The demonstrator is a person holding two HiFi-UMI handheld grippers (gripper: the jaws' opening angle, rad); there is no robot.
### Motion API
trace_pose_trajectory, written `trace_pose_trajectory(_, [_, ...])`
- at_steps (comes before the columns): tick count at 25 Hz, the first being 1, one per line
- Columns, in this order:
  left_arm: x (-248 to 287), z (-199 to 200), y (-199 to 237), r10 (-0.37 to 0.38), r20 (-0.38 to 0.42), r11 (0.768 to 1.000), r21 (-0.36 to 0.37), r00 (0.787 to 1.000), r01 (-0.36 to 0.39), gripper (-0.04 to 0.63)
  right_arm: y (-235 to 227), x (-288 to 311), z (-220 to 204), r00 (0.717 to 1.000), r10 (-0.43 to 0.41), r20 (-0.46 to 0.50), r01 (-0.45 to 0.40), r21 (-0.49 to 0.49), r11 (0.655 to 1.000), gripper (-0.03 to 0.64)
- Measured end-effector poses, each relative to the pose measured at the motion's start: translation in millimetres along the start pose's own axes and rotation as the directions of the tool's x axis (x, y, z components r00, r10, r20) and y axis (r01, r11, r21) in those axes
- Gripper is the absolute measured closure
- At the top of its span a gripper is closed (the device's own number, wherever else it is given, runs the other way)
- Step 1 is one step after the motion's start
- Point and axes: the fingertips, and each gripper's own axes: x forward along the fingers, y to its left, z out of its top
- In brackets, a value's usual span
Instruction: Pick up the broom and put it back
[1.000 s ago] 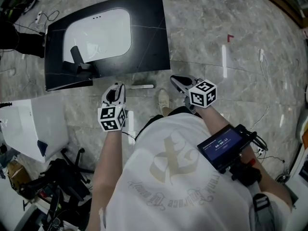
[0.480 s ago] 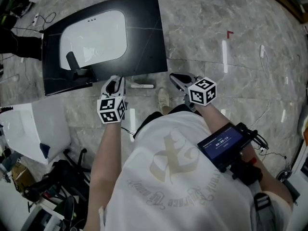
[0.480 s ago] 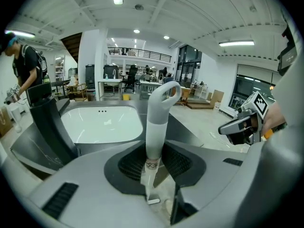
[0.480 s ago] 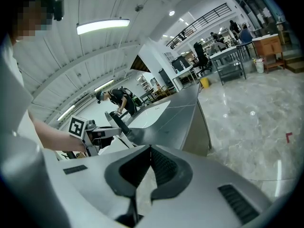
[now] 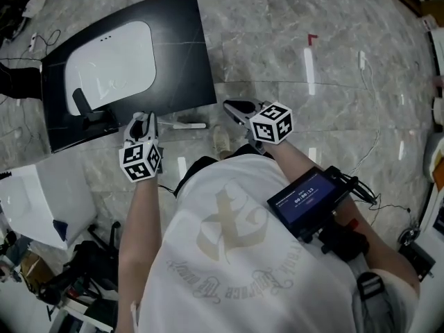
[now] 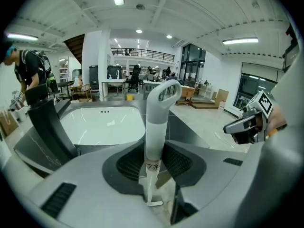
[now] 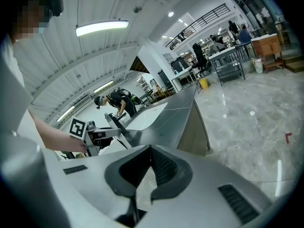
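The left gripper (image 5: 143, 122) is clamped on the broom (image 6: 156, 127) - its white handle stands between the pads, the looped end pointing to 12 o'clock toward the counter (image 5: 187, 54). The right gripper (image 5: 232, 106), at the left's 3 o'clock, is closed on nothing.

The hold is one-handed and seems to sit near the handle's end, so most of the broom likely hangs below - it could swing, slide through the pads, or knock the counter edge at 11 o'clock on the way back.
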Motion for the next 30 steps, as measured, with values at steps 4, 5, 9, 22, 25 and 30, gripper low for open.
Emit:
trace_pose_trajectory(4, [0.3,1.5,4.9,0.014,0.005,1.0,-0.004,1.0,-0.014,0.431,-1.5,0.3,-1.3,1.0,0.002,0.001,-0.002,0.004,1.0,0.6])
trace_pose_trajectory(5, [-0.2,2.3,5.9,0.015,0.007,1.0,-0.006,1.0,-0.015,0.425,-1.3,0.6,-1.1,1.0,0.004,0.001,-0.004,0.003,1.0,0.6])
trace_pose_trajectory(9, [-3.5,2.0,7.9,0.017,0.013,1.0,-0.016,1.0,-0.017,0.405,-0.1,2.1,-0.2,1.0,0.012,0.002,-0.012,0.001,1.0,0.6])
trace_pose_trajectory(22, [-22.8,11.3,-3.1,-0.04,0.059,0.998,-0.052,0.997,0.043,0.382,2.8,10.0,13.5,1.0,0.03,0.001,-0.03,-0.012,0.999,0.6])
trace_pose_trajectory(25, [-35.4,4.4,0.5,-0.071,0.068,0.995,-0.063,0.995,0.076,0.382,18.3,14.6,15.0,1.0,0.026,0.015,-0.025,-0.029,0.999,0.6])
trace_pose_trajectory(30, [-65.2,-7.5,5.7,-0.119,0.081,0.99,-0.061,0.99,0.124,0.388,46.3,19.7,15.6,0.999,0.013,0.034,-0.01,-0.063,0.998,0.6])
